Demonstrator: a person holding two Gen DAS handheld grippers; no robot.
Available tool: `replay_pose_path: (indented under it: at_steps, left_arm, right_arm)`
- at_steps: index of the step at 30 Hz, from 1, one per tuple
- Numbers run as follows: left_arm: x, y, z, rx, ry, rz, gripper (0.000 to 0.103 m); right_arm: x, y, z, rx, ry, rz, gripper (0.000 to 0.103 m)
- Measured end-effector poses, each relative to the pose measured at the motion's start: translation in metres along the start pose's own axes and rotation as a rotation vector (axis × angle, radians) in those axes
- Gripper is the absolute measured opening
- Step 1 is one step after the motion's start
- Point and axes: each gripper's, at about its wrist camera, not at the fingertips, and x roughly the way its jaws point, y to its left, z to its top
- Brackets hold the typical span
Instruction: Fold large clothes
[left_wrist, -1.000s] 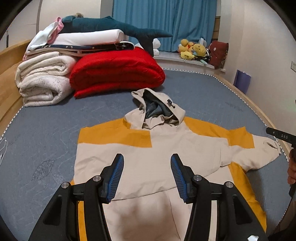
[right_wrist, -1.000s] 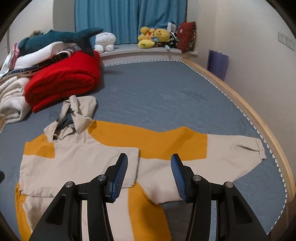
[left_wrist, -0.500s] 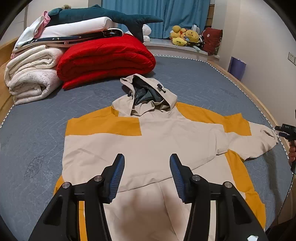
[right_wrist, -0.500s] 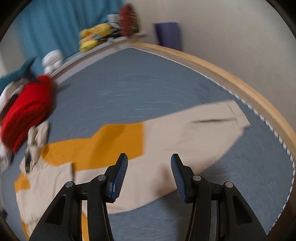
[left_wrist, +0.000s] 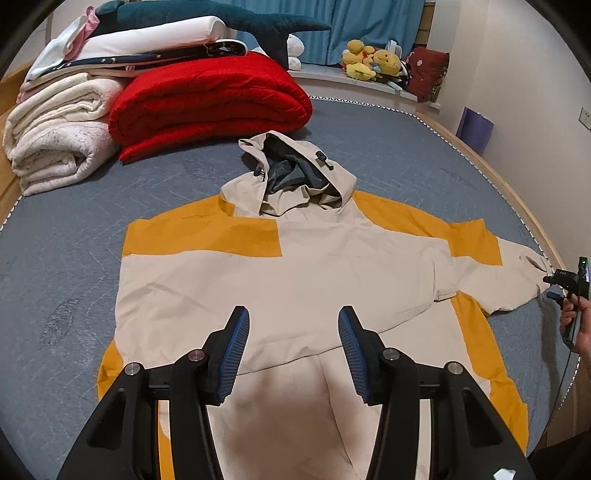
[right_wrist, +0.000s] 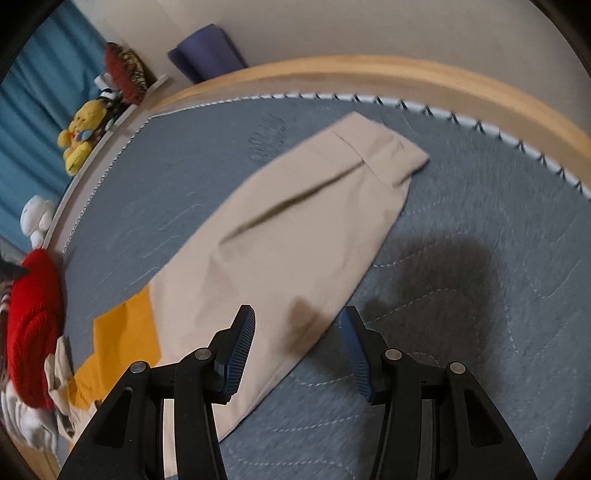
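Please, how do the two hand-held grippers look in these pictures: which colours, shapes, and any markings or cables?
Both are alike. The left gripper and right gripper have matte black angular frames with round silver bolts. Each carries two narrow fingers faced with blue ribbed pads. In the left view, the right gripper's black body shows small white lettering, too small to read, a green light, and a thin dark cable hanging below the hand.

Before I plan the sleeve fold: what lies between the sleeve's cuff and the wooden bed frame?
Only bare grey mattress and its white-stitched edge separate the cuff from the wooden bed frame, as the right wrist view shows.
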Motion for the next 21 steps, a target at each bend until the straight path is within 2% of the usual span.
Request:
replay_pose_path:
  at_steps: [4, 8, 10, 11, 14, 17, 21]
  left_arm:
    - [0.005, -0.002, -0.001, 0.007, 0.007, -0.006, 0.047]
    - [0.009, -0.003, -0.002, 0.019, 0.011, -0.006, 0.047]
    - [0.011, -0.003, -0.002, 0.019, 0.015, -0.006, 0.047]
    - [0.012, -0.003, -0.002, 0.019, 0.017, -0.006, 0.047]
    - [0.015, -0.004, -0.002, 0.022, 0.02, -0.004, 0.047]
    - [0.017, -0.003, -0.002, 0.024, 0.019, -0.003, 0.047]
    - [0.017, -0.002, 0.0, 0.012, 0.015, 0.0, 0.047]
  right_arm:
    - [0.019, -0.015, 0.005, 0.059, 0.007, -0.011, 0.05]
    - [0.037, -0.036, 0.009, 0.147, 0.004, 0.015, 0.048]
    - [0.041, -0.038, 0.014, 0.144, -0.02, 0.013, 0.042]
    - [0.042, -0.038, 0.016, 0.144, -0.029, 0.012, 0.035]
    - [0.05, -0.044, 0.019, 0.162, -0.069, 0.036, 0.023]
    - [0.052, -0.045, 0.023, 0.17, -0.105, 0.058, 0.02]
    - [0.049, -0.044, 0.028, 0.192, -0.134, 0.097, 0.006]
